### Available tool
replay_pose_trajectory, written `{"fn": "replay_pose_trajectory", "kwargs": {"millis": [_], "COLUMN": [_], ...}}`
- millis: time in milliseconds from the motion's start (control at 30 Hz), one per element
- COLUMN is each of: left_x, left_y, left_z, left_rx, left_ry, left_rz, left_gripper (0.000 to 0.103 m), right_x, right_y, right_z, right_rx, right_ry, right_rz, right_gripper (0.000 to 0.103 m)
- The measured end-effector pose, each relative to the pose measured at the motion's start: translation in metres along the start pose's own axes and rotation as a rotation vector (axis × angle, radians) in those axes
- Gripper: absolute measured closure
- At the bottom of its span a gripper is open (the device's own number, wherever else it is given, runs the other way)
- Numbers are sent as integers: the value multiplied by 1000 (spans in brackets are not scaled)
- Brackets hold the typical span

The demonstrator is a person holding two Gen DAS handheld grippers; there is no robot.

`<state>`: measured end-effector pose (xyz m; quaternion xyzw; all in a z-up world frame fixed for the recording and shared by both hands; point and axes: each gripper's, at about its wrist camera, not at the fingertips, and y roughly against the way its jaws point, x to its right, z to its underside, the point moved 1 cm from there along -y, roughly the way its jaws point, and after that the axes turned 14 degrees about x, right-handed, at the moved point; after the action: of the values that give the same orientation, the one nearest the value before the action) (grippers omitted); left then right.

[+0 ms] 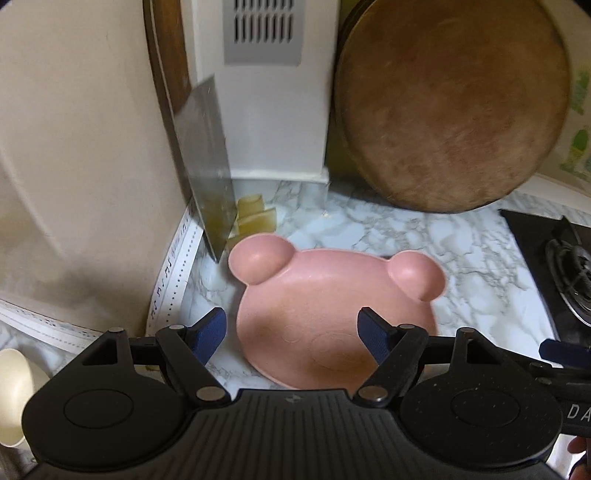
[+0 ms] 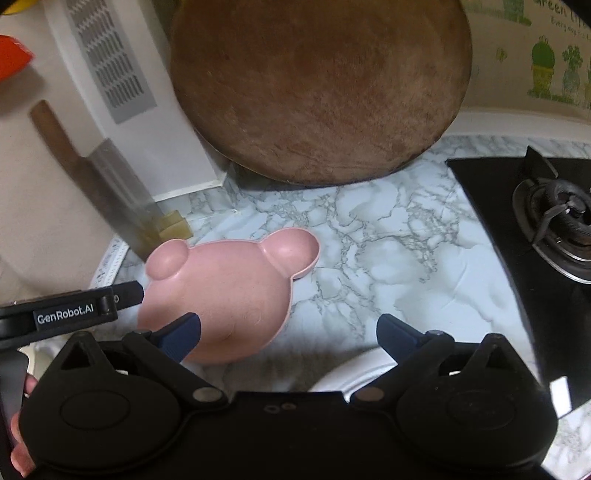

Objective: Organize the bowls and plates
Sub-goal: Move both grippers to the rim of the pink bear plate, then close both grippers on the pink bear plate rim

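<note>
— Item one, nearest us?

— Left gripper [image 1: 291,334], jaws spread wide, holding nothing. Its blue fingertips [image 1: 212,332] hang over the near part of the pink bear-shaped plate [image 1: 332,314]; whether they touch it cannot be told.

— Item two?

— Right gripper [image 2: 288,338], jaws likewise wide and empty. The left pad sits in front of the plate's near right rim, the right pad over bare marble. A white plate [image 2: 354,376] shows its rim just beneath this gripper, to the right of the pink one.

— The pink plate itself?

— Flat on the marble-patterned worktop [image 2: 388,258], towards its left end, two round ears pointing away from us. A cream bowl [image 1: 14,398] sits at the far left edge of the left view, mostly cut off.

— Beyond the plate?

— Cleaver [image 1: 205,166] with wooden handle, standing on its tip and leaning against the beige wall at the left, blade tip just beside the plate's left ear. Behind the blade, small pale yellow blocks [image 1: 255,214] on the worktop.

— Farthest row?

— Round wooden chopping board [image 1: 454,107], propped upright against the back wall. To its left, a white column with a grey vent grille [image 1: 262,31]. At the right, a black gas hob [image 2: 517,229] with its burner [image 2: 561,214], well apart from the plate.
</note>
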<state>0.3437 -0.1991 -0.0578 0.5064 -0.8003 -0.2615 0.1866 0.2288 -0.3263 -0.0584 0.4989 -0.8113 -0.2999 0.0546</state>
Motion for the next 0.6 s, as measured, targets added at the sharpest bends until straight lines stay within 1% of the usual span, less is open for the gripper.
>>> {"fn": "replay_pose_trajectory", "kwargs": {"millis": [67, 167, 300, 400, 433, 500, 533, 600], "left_x": [-3, -10, -14, -16, -17, -18, -18, -20], "left_y": [-15, -35, -58, -70, -74, -79, -82, -84], "left_z": [0, 1, 3, 6, 7, 10, 10, 12], "left_rx": [-33, -56, -89, -106, -113, -122, -125, -128], "left_ry": [15, 35, 57, 63, 68, 74, 74, 80], "left_rz": [-9, -26, -35, -49, -52, -64, -66, -76], "left_gripper": [25, 25, 25, 25, 25, 25, 25, 26], "right_x": [2, 5, 8, 7, 7, 7, 7, 7], "right_y": [-17, -38, -61, -74, -77, -83, -86, -90], "right_z": [-1, -3, -2, -1, 0, 3, 4, 6], "right_rx": [-36, -76, -111, -136, -146, -168, -178, -191], "right_ry": [-35, -91, -108, -107, -108, -107, -110, -110], "right_rz": [2, 18, 33, 26, 19, 6, -1, -8], "right_gripper": [3, 5, 9, 15, 19, 23, 28, 33]}}
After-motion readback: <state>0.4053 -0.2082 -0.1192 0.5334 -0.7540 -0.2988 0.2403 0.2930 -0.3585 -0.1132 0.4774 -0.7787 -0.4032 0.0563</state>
